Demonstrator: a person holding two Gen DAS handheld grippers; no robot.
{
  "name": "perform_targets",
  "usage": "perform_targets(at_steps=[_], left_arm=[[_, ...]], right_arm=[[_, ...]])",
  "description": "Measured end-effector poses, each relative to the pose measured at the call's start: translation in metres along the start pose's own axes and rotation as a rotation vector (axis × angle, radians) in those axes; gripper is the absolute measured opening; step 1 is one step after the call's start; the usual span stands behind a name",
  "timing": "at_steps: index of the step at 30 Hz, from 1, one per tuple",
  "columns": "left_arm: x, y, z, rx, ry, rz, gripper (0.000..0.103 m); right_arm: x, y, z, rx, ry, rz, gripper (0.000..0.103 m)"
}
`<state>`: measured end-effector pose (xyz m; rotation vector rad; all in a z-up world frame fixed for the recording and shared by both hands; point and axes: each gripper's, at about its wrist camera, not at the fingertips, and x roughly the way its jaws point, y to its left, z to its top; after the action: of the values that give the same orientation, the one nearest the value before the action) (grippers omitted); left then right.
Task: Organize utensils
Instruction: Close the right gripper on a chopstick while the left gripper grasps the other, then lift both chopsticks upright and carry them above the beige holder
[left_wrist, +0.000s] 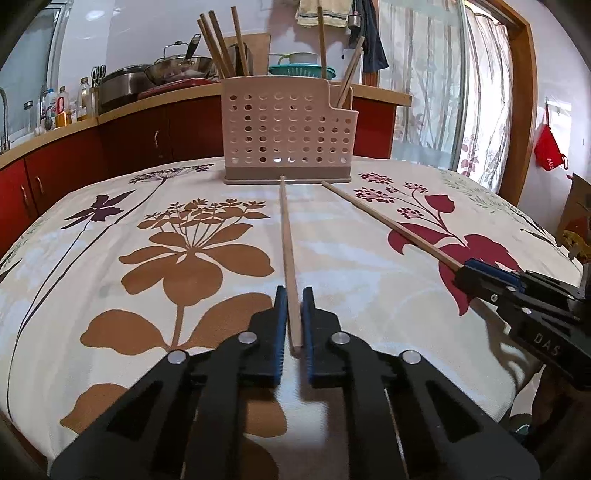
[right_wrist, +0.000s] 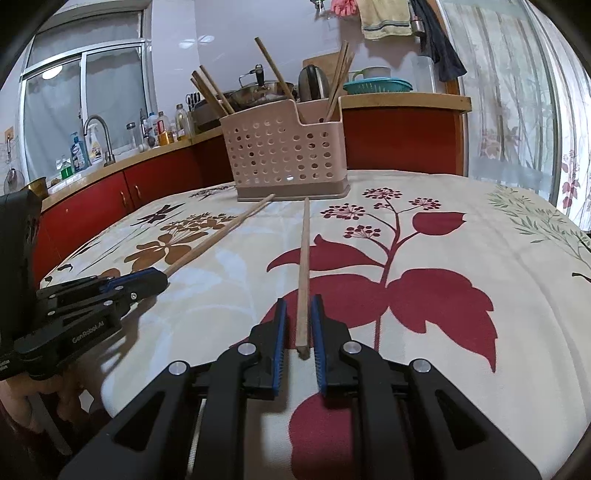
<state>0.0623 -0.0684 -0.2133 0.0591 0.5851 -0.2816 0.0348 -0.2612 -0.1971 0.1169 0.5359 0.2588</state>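
- Chopsticks, two of them, are lying on the flowery desk (left_wrist: 110, 266), and each gripper already has one by its near end.
- Left gripper (left_wrist: 294, 295) is clamped on the left chopstick (left_wrist: 286, 236). In the left wrist view the stick runs almost dead straight toward 12 o'clock, its far tip just short of the base of the pink holder (left_wrist: 284, 136).
- Right gripper (right_wrist: 298, 304) is clamped on the right chopstick (right_wrist: 304, 251), same deal: long axis points from the gripper to 12 o'clock, tip just beside the holder's base.
- From the left wrist view, the right gripper sits out at about 3 o'clock, and its stick angles up toward 11 o'clock, so the two sticks converge toward the holder.
- Holder stands upright at the far side of the desk, with a bunch of chopsticks already standing in its compartments.
- Both hands look about equally far from it. I'd guess the left is lined up with the tall left section, the right with the lower right one.
- Next move, I reckon: lift, tip each stick upright, then drop it in. The sticks are long, so the tips need to clear the rim.
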Motion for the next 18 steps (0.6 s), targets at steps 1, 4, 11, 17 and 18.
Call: perform_targets(at_steps=[1, 4, 11, 17, 18], left_arm=[[0.000, 0.000, 0.000, 0.001, 0.001, -0.007, 0.007], [-0.002, 0.000, 0.000, 0.000, 0.006, -0.013, 0.007], [-0.022, 0.005, 0.007, 0.004, -0.037, -0.007, 0.007], [-0.045, 0.013, 0.020, -0.003, -0.095, 0.001, 0.007], [-0.049, 0.014, 0.023, -0.004, -0.106, 0.002, 0.007]], right_arm=[[0.000, 0.000, 0.000, -0.001, 0.002, 0.001, 0.009], [-0.003, 0.002, 0.002, -0.010, -0.005, -0.006, 0.008], [-0.017, 0.011, 0.013, -0.035, -0.047, -0.010, 0.008], [-0.034, 0.015, 0.030, -0.050, -0.103, -0.023, 0.007], [-0.038, 0.015, 0.035, -0.053, -0.115, -0.027, 0.007]])
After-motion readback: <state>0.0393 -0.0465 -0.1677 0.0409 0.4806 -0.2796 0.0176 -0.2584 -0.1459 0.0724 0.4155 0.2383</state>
